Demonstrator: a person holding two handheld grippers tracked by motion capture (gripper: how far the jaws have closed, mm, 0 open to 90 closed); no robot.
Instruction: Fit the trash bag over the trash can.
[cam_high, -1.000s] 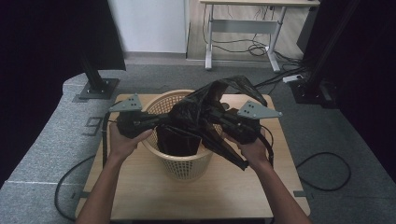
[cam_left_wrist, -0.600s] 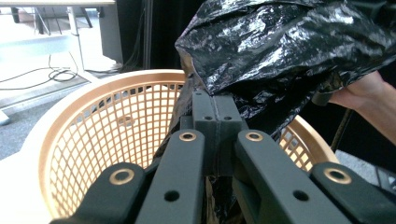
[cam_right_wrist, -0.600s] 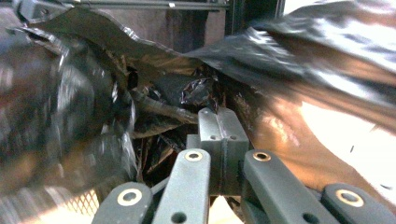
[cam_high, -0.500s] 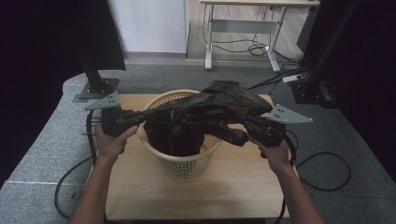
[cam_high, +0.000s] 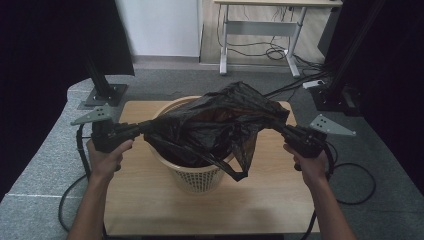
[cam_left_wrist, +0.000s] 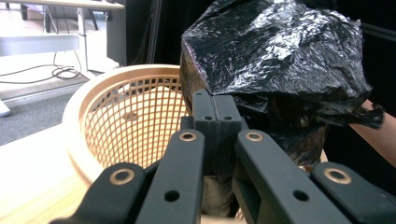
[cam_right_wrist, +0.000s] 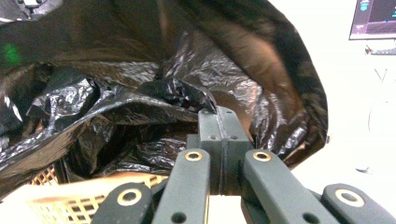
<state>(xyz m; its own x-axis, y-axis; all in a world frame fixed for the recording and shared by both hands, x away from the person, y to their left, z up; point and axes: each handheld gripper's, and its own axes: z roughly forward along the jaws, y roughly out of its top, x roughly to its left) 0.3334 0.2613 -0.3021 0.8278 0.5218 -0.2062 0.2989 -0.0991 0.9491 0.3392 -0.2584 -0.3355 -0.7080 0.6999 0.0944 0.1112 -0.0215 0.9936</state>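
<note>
Both claws are seen clamped on the black bag: the left claw (cam_high: 142, 127) pinches the bag's left edge and the right claw (cam_high: 285, 131) its right edge, jaws pressed flat together on the film in each gripper view (left claw (cam_left_wrist: 215, 105), right claw (cam_right_wrist: 219, 119)). The bag (cam_high: 215, 125) is held stretched between them, above and partly inside the basket (cam_high: 200, 175), which stands near the middle of the table (cam_high: 270, 200). Long axis of the stretched bag mouth: left to right across the table, roughly level, spanning the basket's rim and passing beyond it on both sides. A loose handle loop of the bag (cam_high: 240, 167) hangs down over the basket's near right wall. In the left gripper view, the bag (cam_left_wrist: 275, 60) billows above and to the right of the jaws, while the basket (cam_left_wrist: 126, 116) lies just beyond them, its mesh interior bare on the side facing the camera. In the right gripper view, the opened inside of the bag (cam_right_wrist: 154, 93) is looked into, with a strip of basket rim (cam_right_wrist: 60, 198) below. Basket contents: the lower part of the bag only, as far as can be told; nothing else is made out inside. Judged step: lining the basket. For the next move the mouth would need lowering so that both edges fold outward over the rim; neither hand is clearly nearer it.
</note>
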